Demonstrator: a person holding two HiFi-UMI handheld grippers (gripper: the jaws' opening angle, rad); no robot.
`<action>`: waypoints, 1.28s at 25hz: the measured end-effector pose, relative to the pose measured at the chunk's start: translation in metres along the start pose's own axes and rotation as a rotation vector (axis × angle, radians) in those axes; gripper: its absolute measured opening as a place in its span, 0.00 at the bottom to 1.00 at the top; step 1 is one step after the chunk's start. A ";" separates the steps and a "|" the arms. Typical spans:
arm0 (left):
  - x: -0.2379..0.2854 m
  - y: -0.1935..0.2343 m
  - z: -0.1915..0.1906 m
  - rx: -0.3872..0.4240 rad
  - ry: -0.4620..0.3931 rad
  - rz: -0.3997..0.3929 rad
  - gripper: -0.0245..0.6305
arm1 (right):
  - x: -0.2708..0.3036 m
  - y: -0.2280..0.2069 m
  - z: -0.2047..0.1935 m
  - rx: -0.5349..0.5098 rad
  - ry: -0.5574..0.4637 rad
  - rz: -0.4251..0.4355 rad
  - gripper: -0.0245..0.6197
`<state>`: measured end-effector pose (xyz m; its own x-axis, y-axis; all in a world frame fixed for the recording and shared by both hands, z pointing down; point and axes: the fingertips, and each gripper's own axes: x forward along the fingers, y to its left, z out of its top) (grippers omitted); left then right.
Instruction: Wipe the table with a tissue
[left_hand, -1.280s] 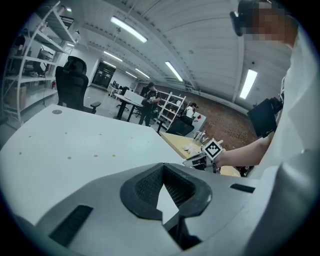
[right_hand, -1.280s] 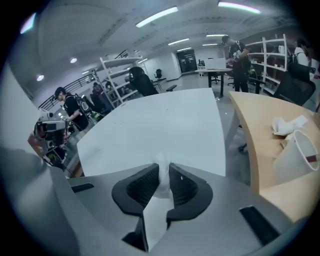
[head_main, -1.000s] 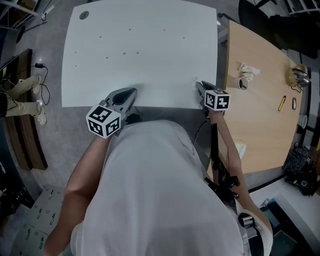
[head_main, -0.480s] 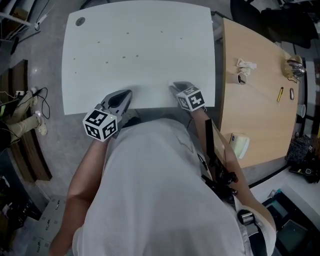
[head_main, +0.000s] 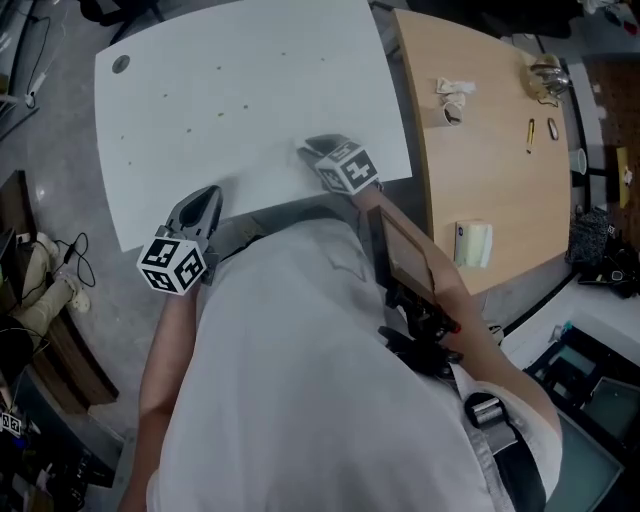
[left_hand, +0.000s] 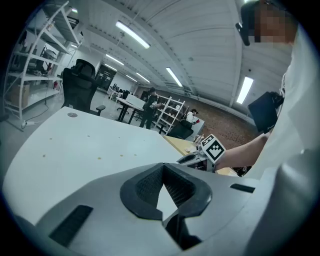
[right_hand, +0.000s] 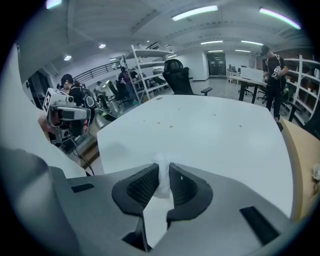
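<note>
Right gripper view: the right claw (right_hand: 164, 166) is seen clenched on a white tissue (right_hand: 162, 184). The tissue is pinched upright between the pads and protrudes just past the tips, above the white desk (right_hand: 210, 130). Whether the tissue is pressed against the desk surface cannot be determined. In the head view, the right claw is positioned over the near edge of the desk, toward its near right corner. The left claw (left_hand: 162, 166) is closed tip to tip, and nothing is held between its pads. It is located at the near edge, toward the near left corner. Small brown specks (right_hand: 171, 126) are scattered over the desk.
</note>
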<state>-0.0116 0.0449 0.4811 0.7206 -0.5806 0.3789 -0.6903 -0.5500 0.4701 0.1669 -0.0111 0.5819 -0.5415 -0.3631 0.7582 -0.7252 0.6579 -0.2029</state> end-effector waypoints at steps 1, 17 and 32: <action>-0.004 0.001 -0.001 0.003 -0.003 -0.002 0.05 | 0.000 0.004 0.004 -0.011 -0.008 -0.004 0.14; -0.034 0.032 -0.031 -0.066 -0.024 0.093 0.05 | 0.038 0.021 0.010 -0.092 0.049 0.052 0.13; -0.050 0.068 -0.009 -0.136 -0.062 0.267 0.05 | 0.087 -0.061 0.074 -0.142 0.075 -0.037 0.14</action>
<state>-0.0937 0.0422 0.5016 0.5064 -0.7315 0.4566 -0.8370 -0.2896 0.4643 0.1328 -0.1318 0.6140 -0.4785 -0.3422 0.8087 -0.6737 0.7337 -0.0882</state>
